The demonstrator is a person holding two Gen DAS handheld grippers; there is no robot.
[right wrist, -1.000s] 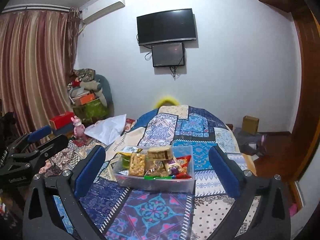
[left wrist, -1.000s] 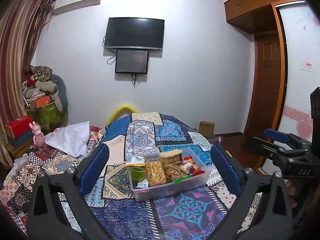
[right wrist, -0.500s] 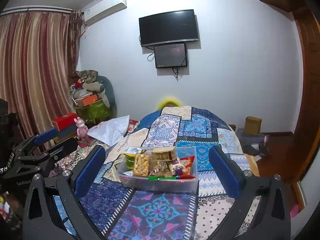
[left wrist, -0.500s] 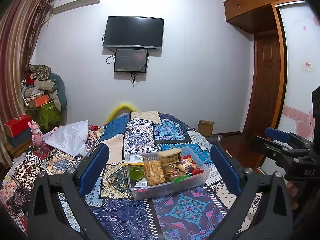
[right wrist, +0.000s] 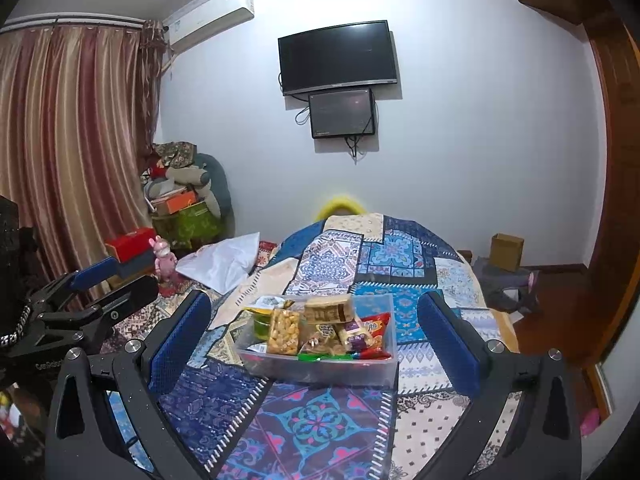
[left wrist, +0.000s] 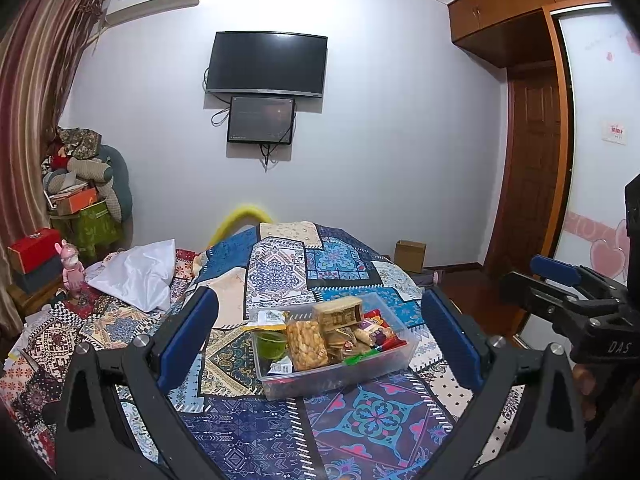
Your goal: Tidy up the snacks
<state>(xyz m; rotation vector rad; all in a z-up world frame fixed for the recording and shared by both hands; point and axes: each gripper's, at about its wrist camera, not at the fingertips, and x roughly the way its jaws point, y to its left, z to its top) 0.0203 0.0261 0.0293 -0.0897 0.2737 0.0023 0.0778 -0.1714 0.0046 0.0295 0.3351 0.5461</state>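
A clear plastic bin (left wrist: pixel 340 376) (right wrist: pixel 320 370) sits on the patchwork bedspread (left wrist: pixel 280 276) and holds several snacks. Among them are a pack of golden puffed pieces (left wrist: pixel 308 344) (right wrist: pixel 284 332), a green cup (left wrist: pixel 272 344) (right wrist: pixel 262 326), a brown boxed pack (left wrist: pixel 338 314) (right wrist: pixel 330 308) and red packets (left wrist: pixel 380 326) (right wrist: pixel 378 322). My left gripper (left wrist: pixel 320 300) hovers open in front of the bin, holding nothing. My right gripper (right wrist: pixel 314 304) is also open and empty, facing the bin from its near right. Each shows in the other's view: right gripper (left wrist: pixel 536 276), left gripper (right wrist: pixel 116 280).
A white pillow (left wrist: pixel 136 272) lies on the bed's left, with a pink toy rabbit (left wrist: pixel 71 268) and a red box (left wrist: pixel 34 248) beyond it. Stacked bundles (right wrist: pixel 184 184) fill the far corner by the curtain. A cardboard box (right wrist: pixel 506 252) stands on the floor past the bed's right edge.
Both grippers have only drifted slightly and remain open. The bin and its snacks have not moved.
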